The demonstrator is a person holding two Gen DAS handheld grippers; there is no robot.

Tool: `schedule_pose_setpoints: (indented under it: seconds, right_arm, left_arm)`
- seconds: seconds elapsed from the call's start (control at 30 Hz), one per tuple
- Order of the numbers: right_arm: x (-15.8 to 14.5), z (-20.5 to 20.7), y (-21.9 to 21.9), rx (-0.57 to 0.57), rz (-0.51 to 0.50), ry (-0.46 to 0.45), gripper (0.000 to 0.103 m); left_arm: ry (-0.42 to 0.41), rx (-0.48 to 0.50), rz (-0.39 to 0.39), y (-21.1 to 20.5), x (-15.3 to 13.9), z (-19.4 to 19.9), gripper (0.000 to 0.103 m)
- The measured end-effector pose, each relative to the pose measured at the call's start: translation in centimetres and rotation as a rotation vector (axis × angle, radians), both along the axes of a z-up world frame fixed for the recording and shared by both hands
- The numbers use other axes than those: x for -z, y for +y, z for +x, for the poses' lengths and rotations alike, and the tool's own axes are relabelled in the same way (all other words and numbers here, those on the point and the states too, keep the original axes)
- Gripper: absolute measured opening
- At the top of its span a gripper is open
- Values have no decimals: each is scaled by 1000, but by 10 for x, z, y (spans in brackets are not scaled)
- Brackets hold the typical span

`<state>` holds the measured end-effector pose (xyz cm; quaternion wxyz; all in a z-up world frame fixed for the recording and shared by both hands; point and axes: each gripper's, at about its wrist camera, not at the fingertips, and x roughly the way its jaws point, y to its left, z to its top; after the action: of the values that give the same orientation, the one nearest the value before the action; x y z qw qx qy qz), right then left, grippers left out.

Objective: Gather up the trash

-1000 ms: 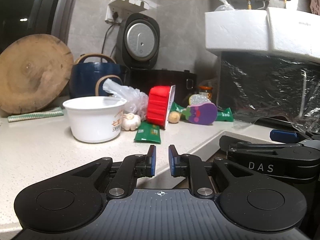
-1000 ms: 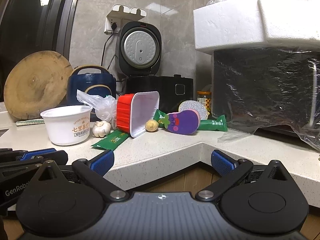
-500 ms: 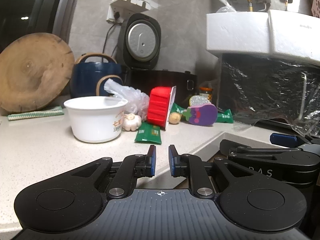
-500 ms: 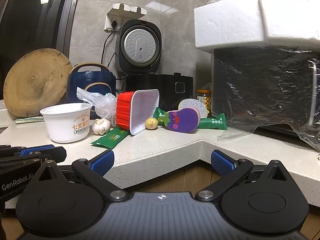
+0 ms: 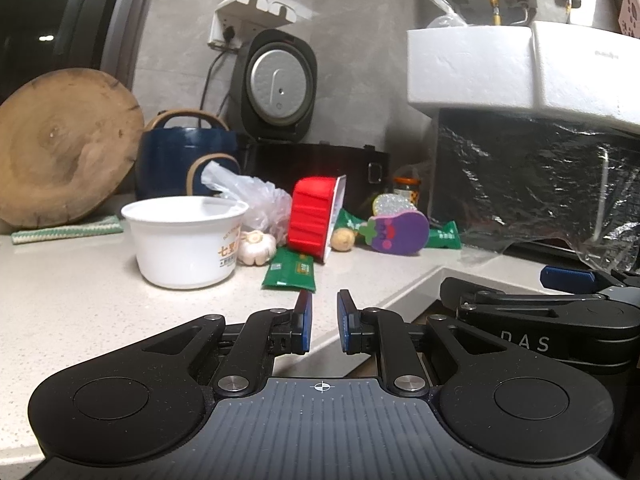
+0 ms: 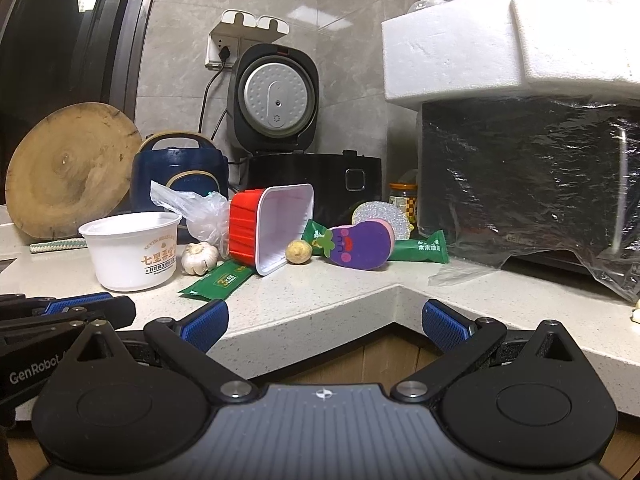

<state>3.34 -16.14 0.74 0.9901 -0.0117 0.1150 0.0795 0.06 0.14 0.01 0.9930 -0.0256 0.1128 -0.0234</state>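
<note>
Trash lies in a cluster on the pale counter (image 5: 80, 300): a white paper bowl (image 5: 186, 240) (image 6: 132, 248), a red tray (image 5: 314, 216) (image 6: 256, 232) tipped on its side, a green sachet (image 5: 290, 270) (image 6: 218, 280), a crumpled clear bag (image 5: 256, 200) and a green wrapper (image 6: 420, 246). A garlic bulb (image 6: 198, 258) and a purple eggplant sponge (image 6: 360, 246) sit among them. My left gripper (image 5: 323, 312) hovers at the counter edge just short of the sachet, shut with nothing in it. My right gripper (image 6: 324, 316) stands wide open and empty before the counter's inner corner.
At the back stand a round wooden board (image 6: 72, 168), a dark blue pot (image 6: 176, 168) and a black rice cooker (image 6: 276, 100) with its lid up. On the right, a plastic-wrapped black appliance (image 6: 540, 184) carries a white foam box (image 6: 460, 48).
</note>
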Motion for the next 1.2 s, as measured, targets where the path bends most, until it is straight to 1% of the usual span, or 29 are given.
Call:
schedule_pose_setpoints:
  seconds: [0.3,0.47,0.6,0.67,0.73,0.8,0.83,0.87,0.9,0.97,1.03,1.1,1.13,1.2]
  right_arm:
    - [1,0,-3,12,5,-1,103]
    - [3,3,-5,15,9,3,103]
    - [7,7,-10,30,15,-5,103]
    - [8,10,-14,45,18,-20,103]
    - [5,14,-26,61,61,-46,103]
    - [1,19,-45,57,164,-82,103]
    - [0,23,-56,40,225,-80,103]
    - [-2,28,-67,23,275,-57,103]
    - [-5,37,-76,-3,303,-11,103]
    - [-11,55,-89,-55,289,69,103]
    - [-16,72,-96,-19,246,94,103]
    - [-20,90,-101,34,202,108,103]
    - [-20,98,-102,42,188,125,103]
    - [-20,118,-100,37,184,172,103]
  left_arm:
    - [1,-2,0,-1,-1,1,18]
    - [17,-5,-11,-3,-1,8,18]
    - [28,2,5,-5,-1,14,18]
    - [23,8,8,-2,-6,17,18]
    - [14,5,3,3,-13,20,18]
    - [10,4,2,11,-23,24,17]
    - [13,9,2,15,-28,28,17]
    - [19,19,-1,21,-34,33,17]
    - [30,26,-6,25,-37,39,17]
    - [73,22,-33,38,-45,55,17]
    - [116,-12,-90,53,-49,69,17]
    - [160,-65,-164,73,-53,79,17]
    - [177,-102,-197,85,-55,83,17]
    - [172,-181,-240,107,-58,85,18]
